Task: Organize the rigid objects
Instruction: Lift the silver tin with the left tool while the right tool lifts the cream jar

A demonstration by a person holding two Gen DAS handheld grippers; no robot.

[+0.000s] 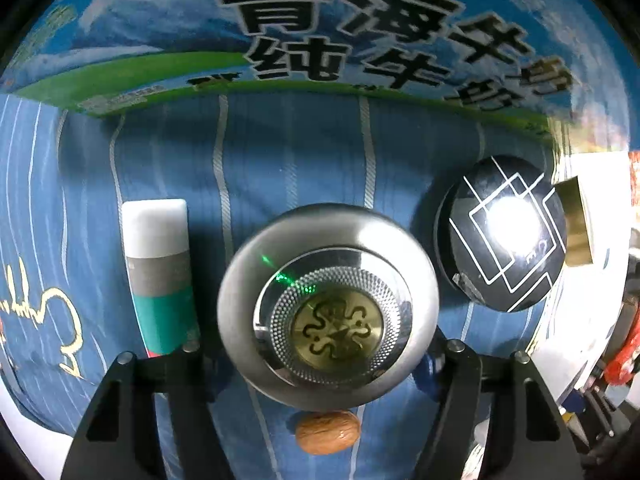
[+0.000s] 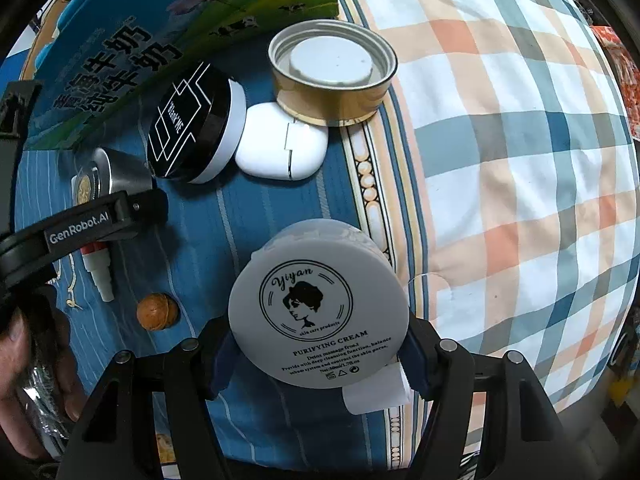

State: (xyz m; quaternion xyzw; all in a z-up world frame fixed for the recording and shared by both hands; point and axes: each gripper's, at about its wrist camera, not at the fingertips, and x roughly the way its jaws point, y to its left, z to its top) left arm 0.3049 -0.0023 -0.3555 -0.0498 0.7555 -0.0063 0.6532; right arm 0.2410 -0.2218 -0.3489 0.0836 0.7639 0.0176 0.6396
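A walnut lies nearest the left wrist camera, on the blue striped cloth just below the silver jar that the left gripper clamps between its two fingers, closed to about the jar's width. A white, grey and teal tube stands close on the jar's left, a black jar with white lines close on its right, and the milk carton walls off the far side (bare cloth lies between the carton and the jars). The right gripper grips a grey cream jar labelled "PURIFYING CREAM", its fingers pressed on both sides. Beyond it sit a white case touching a gold lid, and the black jar leans by the carton. To the right spreads a checked quilt.
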